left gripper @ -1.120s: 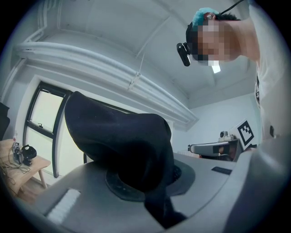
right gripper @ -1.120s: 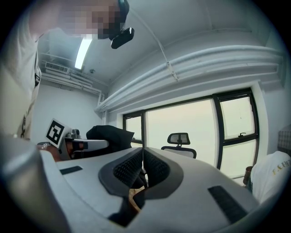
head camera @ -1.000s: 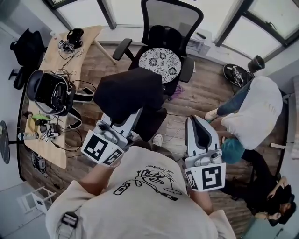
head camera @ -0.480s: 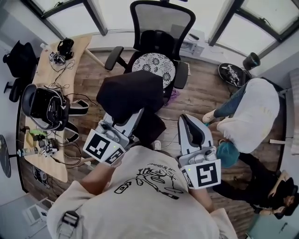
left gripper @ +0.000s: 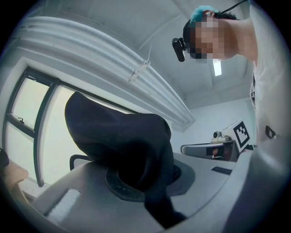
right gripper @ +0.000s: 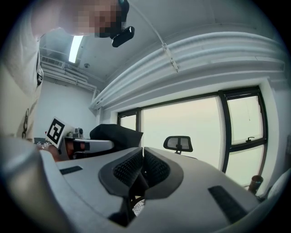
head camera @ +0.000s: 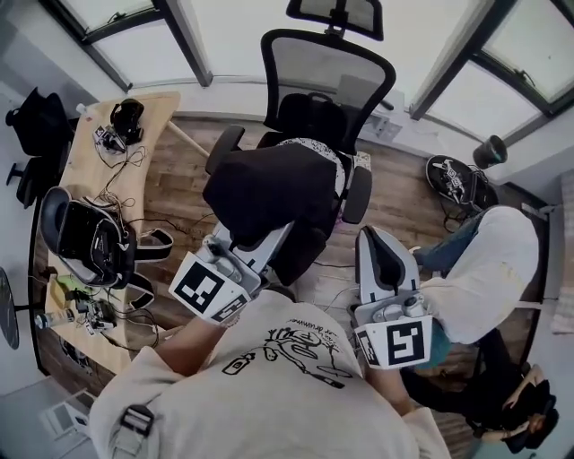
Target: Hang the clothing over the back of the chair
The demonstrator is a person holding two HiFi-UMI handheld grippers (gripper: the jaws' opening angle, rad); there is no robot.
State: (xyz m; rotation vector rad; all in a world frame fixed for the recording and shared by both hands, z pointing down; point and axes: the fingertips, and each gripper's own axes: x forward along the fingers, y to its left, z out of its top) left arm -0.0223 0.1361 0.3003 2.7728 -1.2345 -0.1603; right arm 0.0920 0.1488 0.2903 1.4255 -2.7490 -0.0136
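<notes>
- Left gripper (head camera: pixel 266 237): its jaws are clamped on the clothing (head camera: pixel 269 188). In the left gripper view (left gripper: pixel 146 184) a dark fold is pinched between them, and the rest of the fabric bulges up above the jaws.
- Right gripper (head camera: pixel 382 244): its jaws are closed together with nothing between them. The ribbed pads (right gripper: pixel 127 169) meet in the right gripper view. It is level with the left gripper, at its 3 o'clock and well apart from it.
- Clothing: a black garment bunched at the left gripper's tip, spreading toward 12 o'clock in the head view. It hangs in front of the chair's seat (head camera: pixel 316 149) and covers most of it. It is not on the backrest (head camera: pixel 327 76).
- Chair: a black mesh office chair at 12 o'clock from both grippers, facing the person. Its headrest (head camera: pixel 336 13) is at the top edge, and it also shows in the right gripper view (right gripper: pixel 178 143). An armrest (head camera: pixel 357 193) lies at the clothing's 3 o'clock.
- Desk (head camera: pixel 103 175): wooden, at 9 o'clock from the left gripper. It carries headphones (head camera: pixel 126 115), cables and a black-and-white bag (head camera: pixel 85 238).
- Second person (head camera: pixel 489 269): in a white top, crouched on the wooden floor (head camera: pixel 404 179) at 3 o'clock from the right gripper.
</notes>
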